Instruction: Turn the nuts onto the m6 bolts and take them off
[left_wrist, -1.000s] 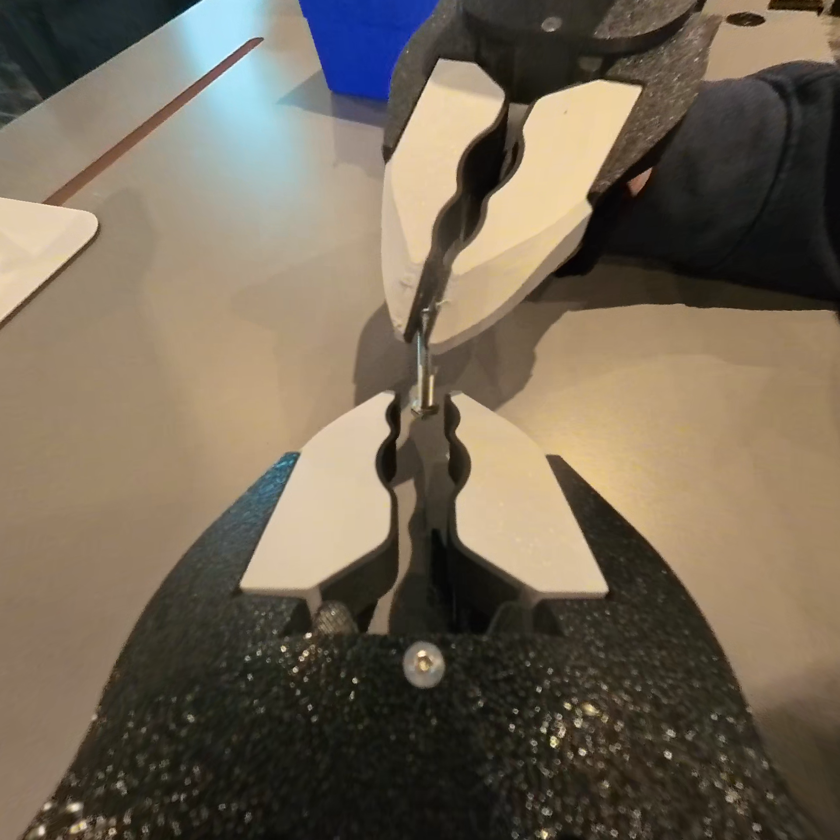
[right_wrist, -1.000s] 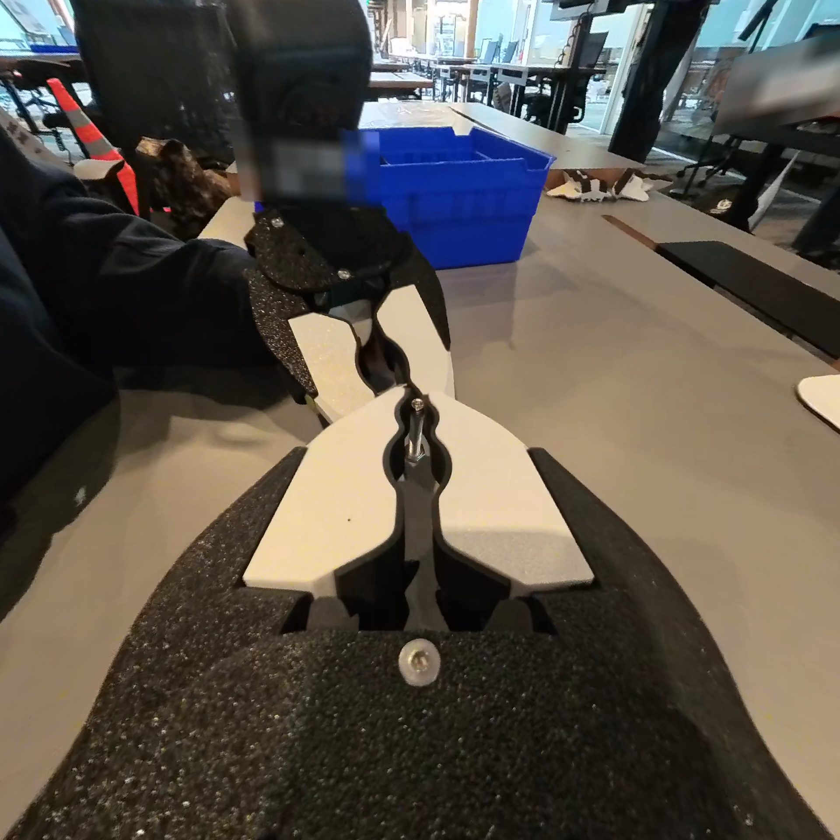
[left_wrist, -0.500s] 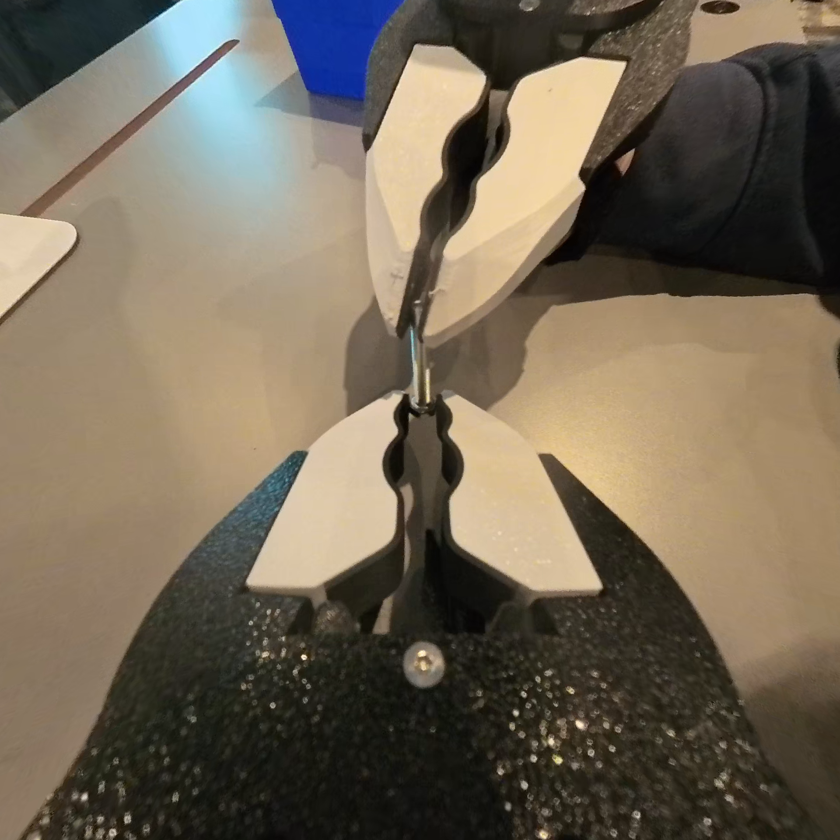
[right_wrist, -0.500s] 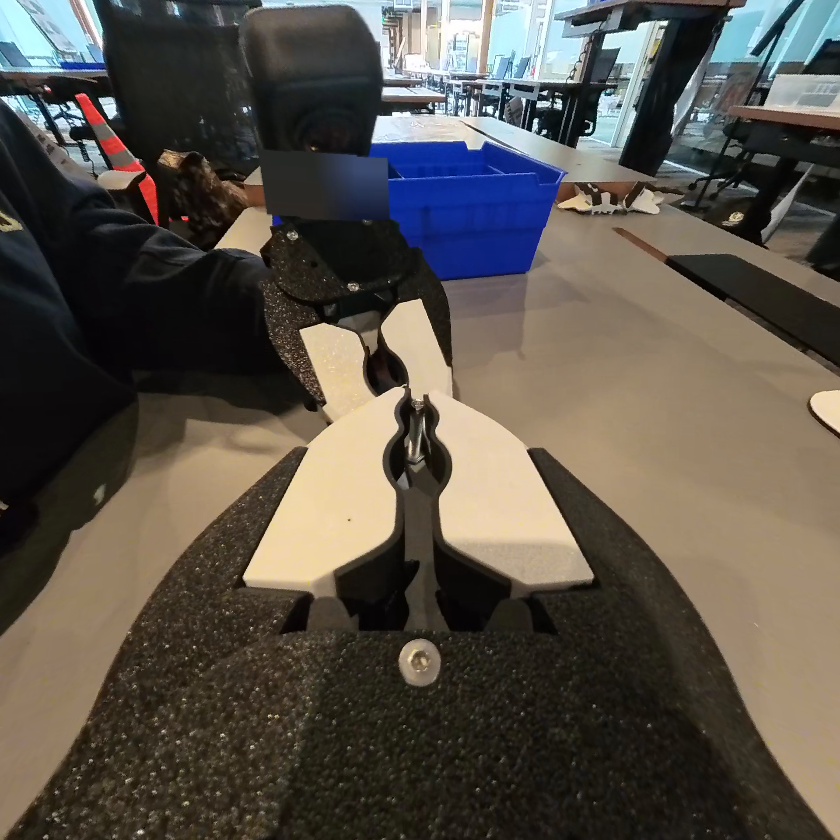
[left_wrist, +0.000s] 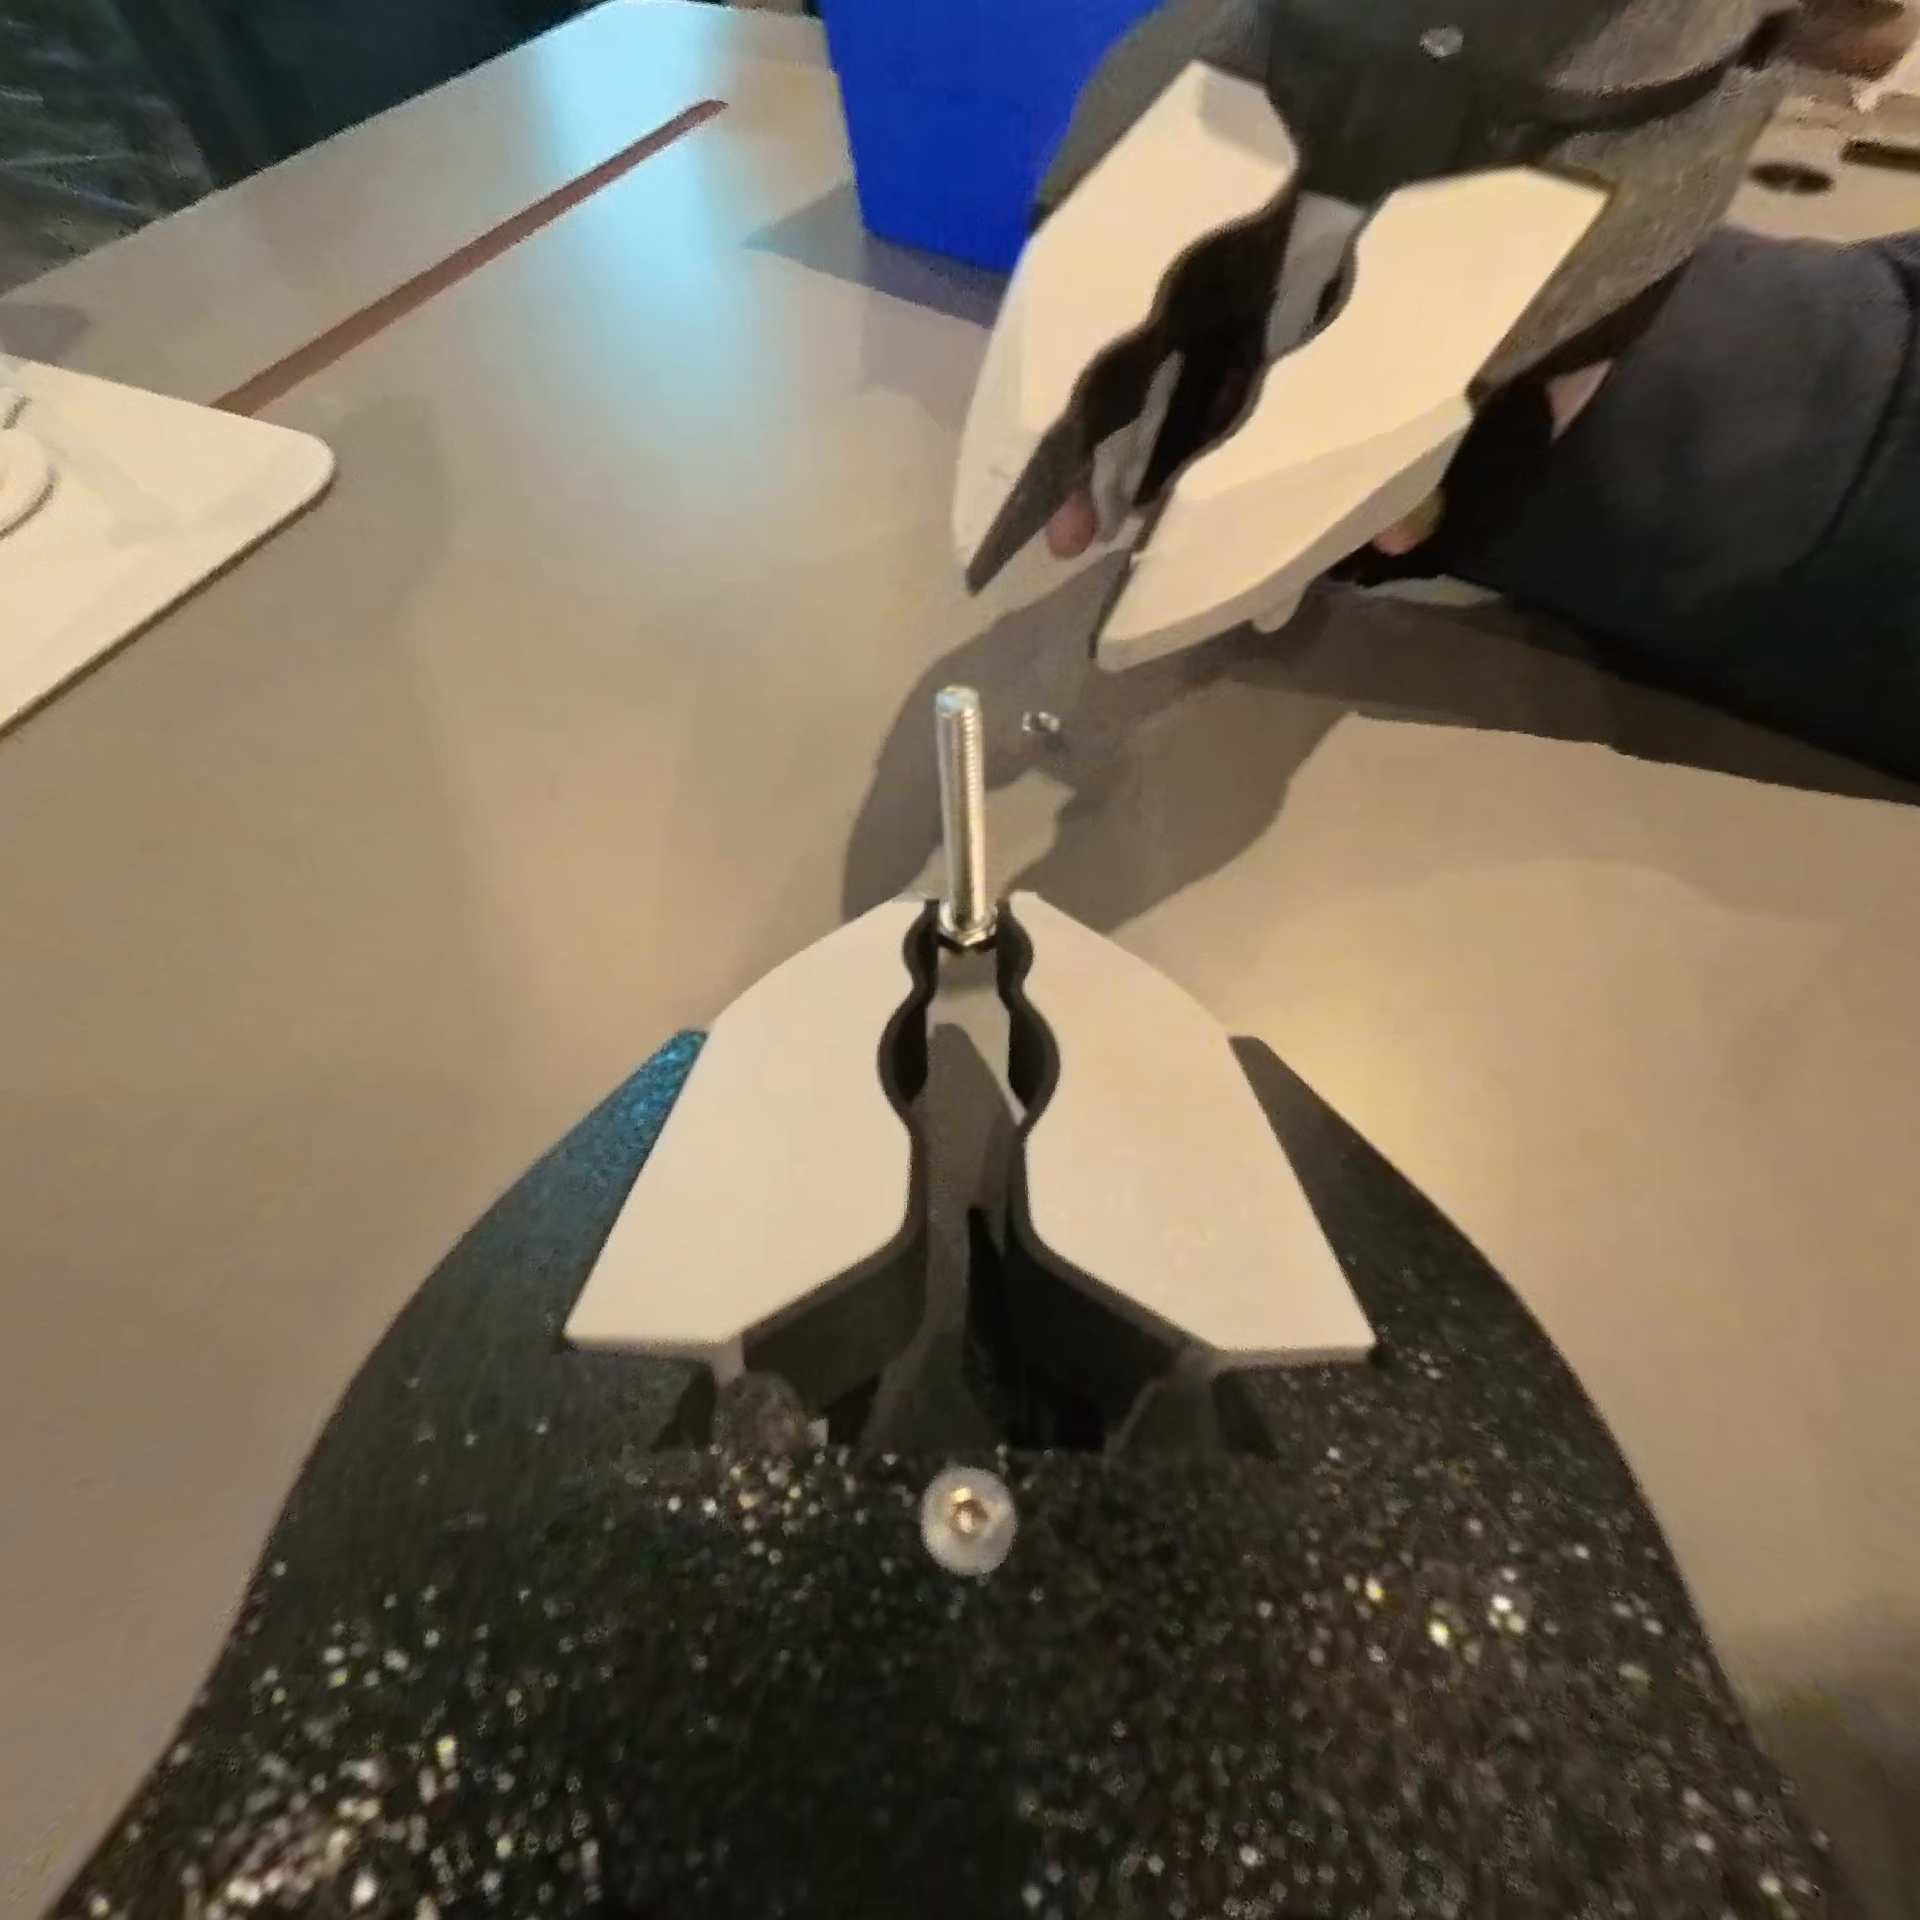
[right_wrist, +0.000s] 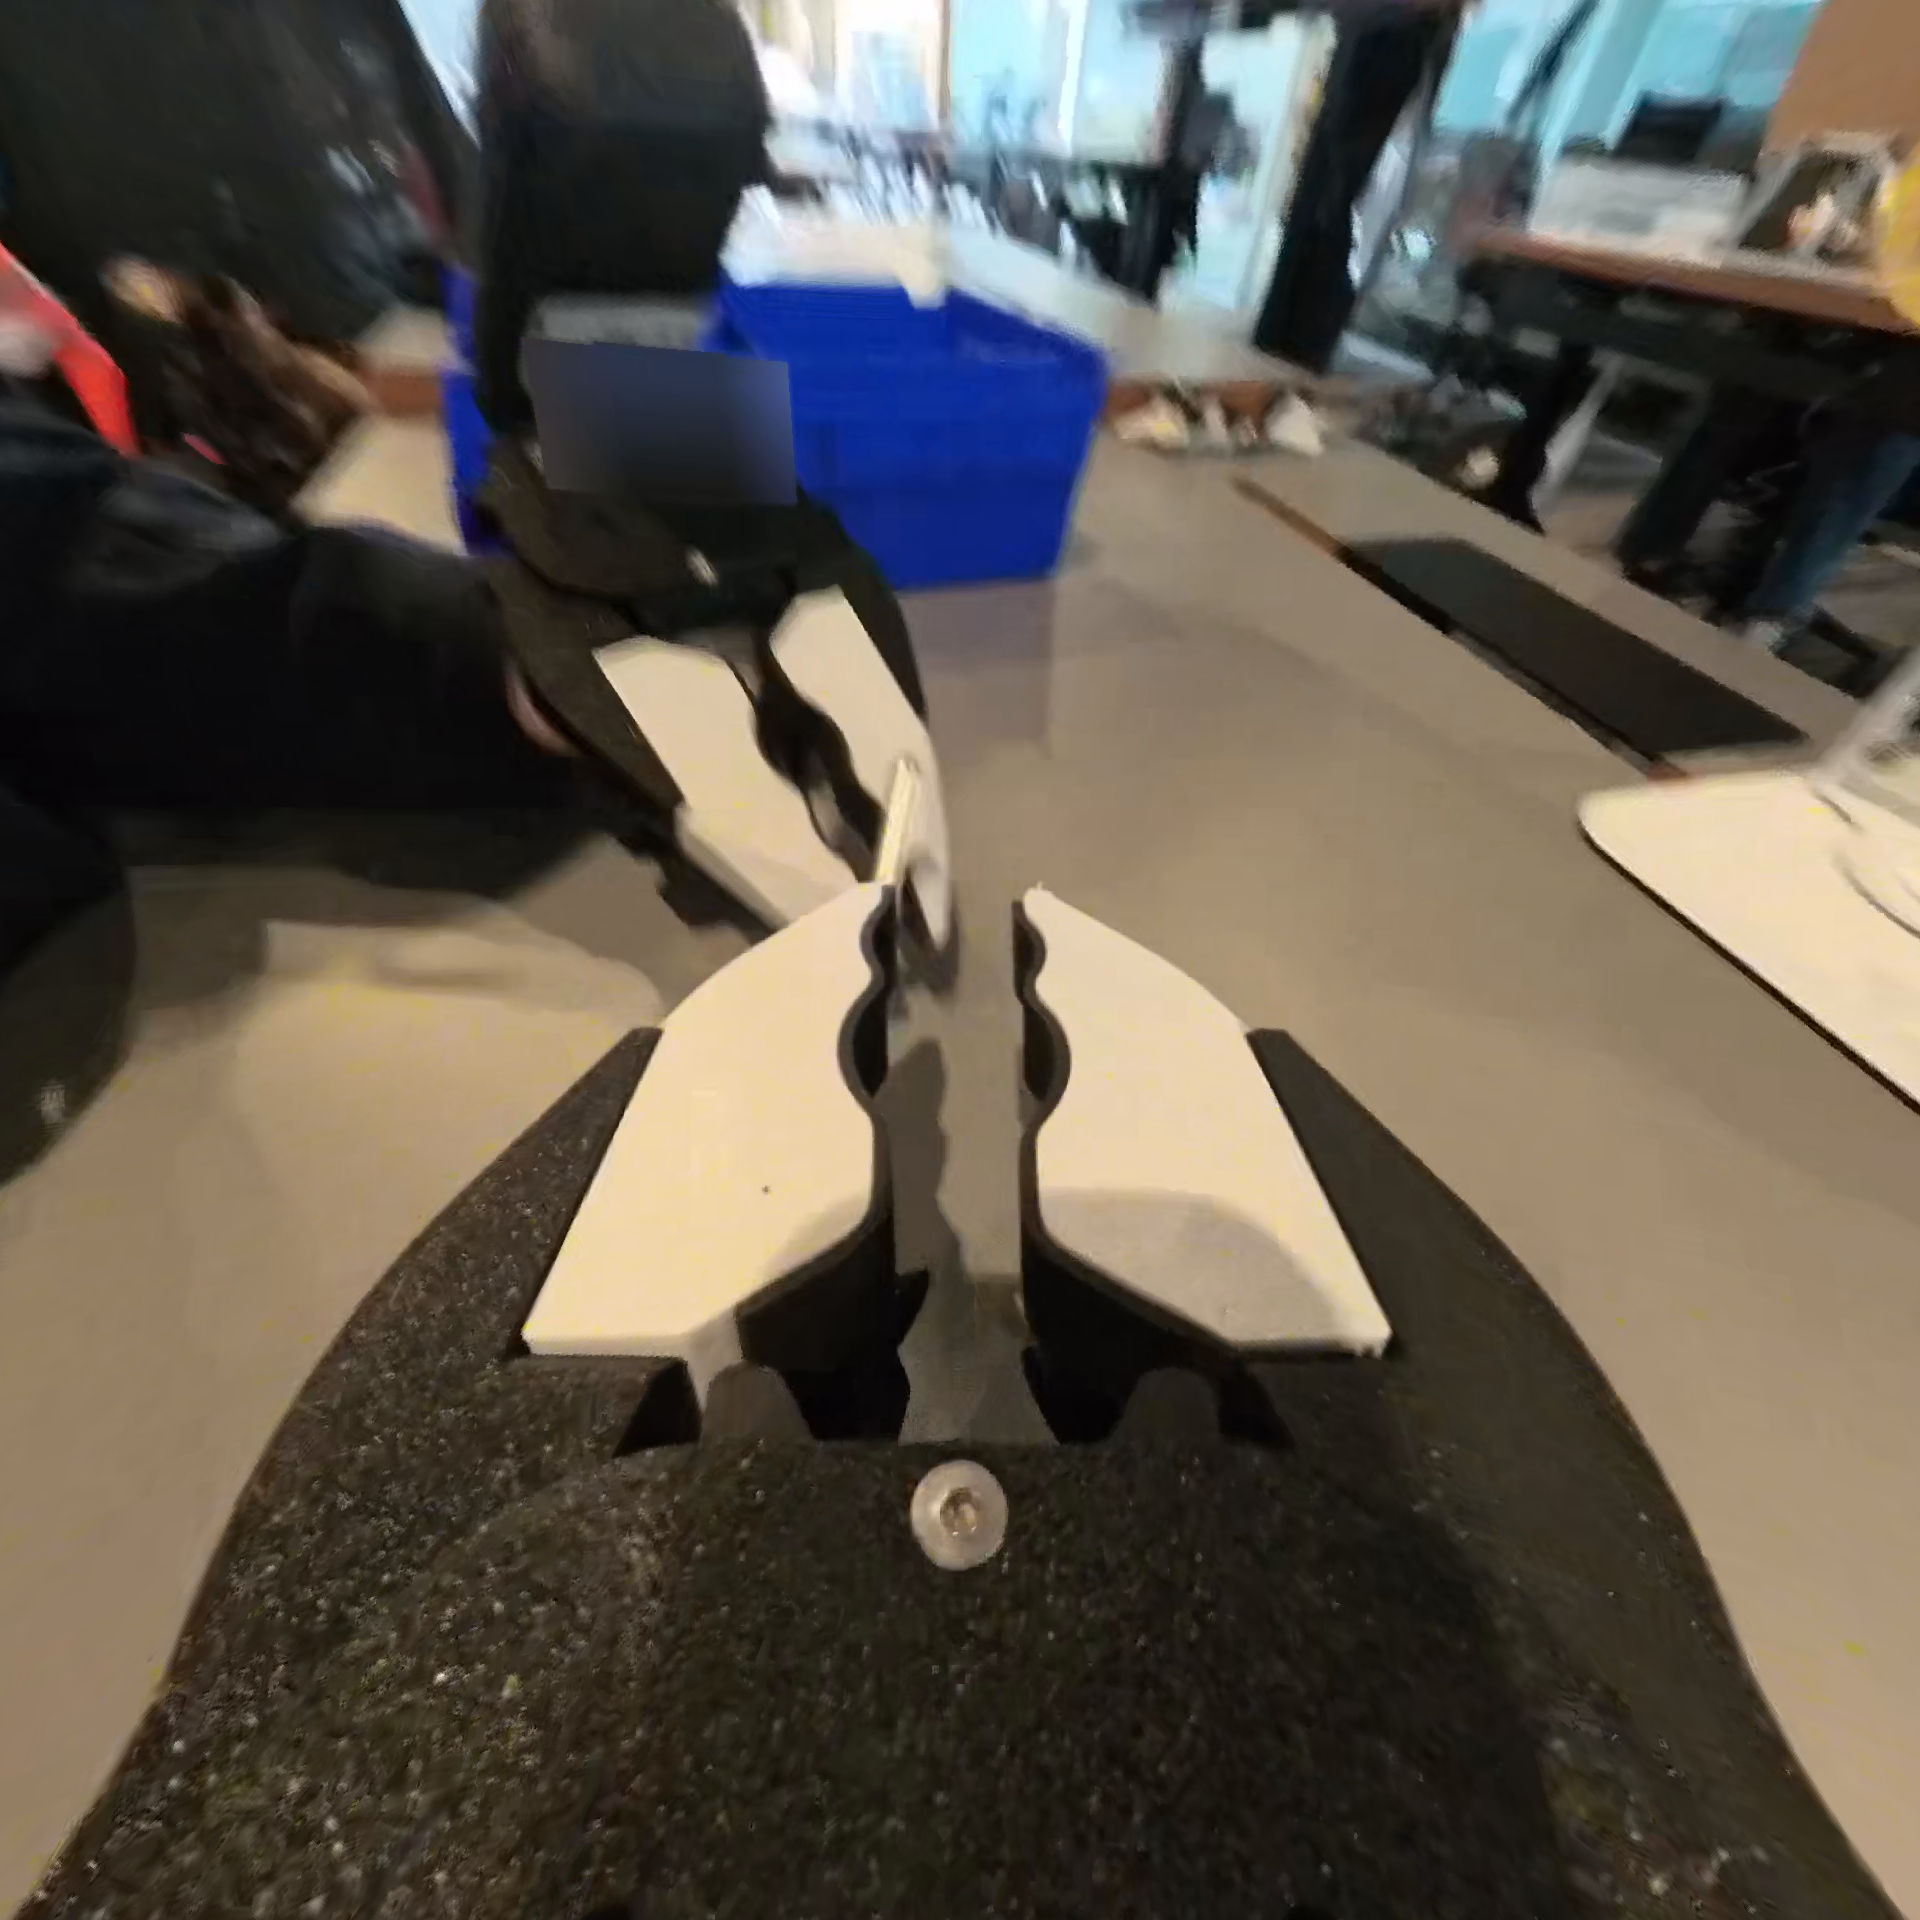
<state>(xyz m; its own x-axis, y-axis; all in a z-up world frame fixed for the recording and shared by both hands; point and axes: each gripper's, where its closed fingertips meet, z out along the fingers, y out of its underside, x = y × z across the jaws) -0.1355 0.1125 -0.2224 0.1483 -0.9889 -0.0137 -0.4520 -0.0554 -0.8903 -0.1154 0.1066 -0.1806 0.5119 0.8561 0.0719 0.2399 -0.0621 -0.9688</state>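
Note:
In the left wrist view my left gripper (left_wrist: 961, 916) is shut on the lower end of a silver M6 bolt (left_wrist: 958, 810). The threaded shank sticks out bare beyond the fingertips. A small silver nut (left_wrist: 1039, 724) lies on the grey table (left_wrist: 520, 831) just past the bolt, in shadow. My right gripper (left_wrist: 1039, 613) hovers above and to the right of it, jaws apart and empty. In the blurred right wrist view my right gripper (right_wrist: 951, 902) is open, and the left gripper (right_wrist: 914, 935) holds the bolt (right_wrist: 899, 821) just beyond its left fingertip.
A blue bin (left_wrist: 935, 135) stands at the far side of the table and also shows in the right wrist view (right_wrist: 914, 436). A white board (left_wrist: 125, 520) lies at the left edge. A black mat (right_wrist: 1558, 644) lies beyond. A dark sleeve (left_wrist: 1714, 499) is behind the right gripper. One gripper's finger ends stand about 5 centimetres off the other's.
My left gripper closed on the bolt's lower end. My right gripper opened, let go of the bolt's far end and pulled away to the right. A nut now lies on the table.

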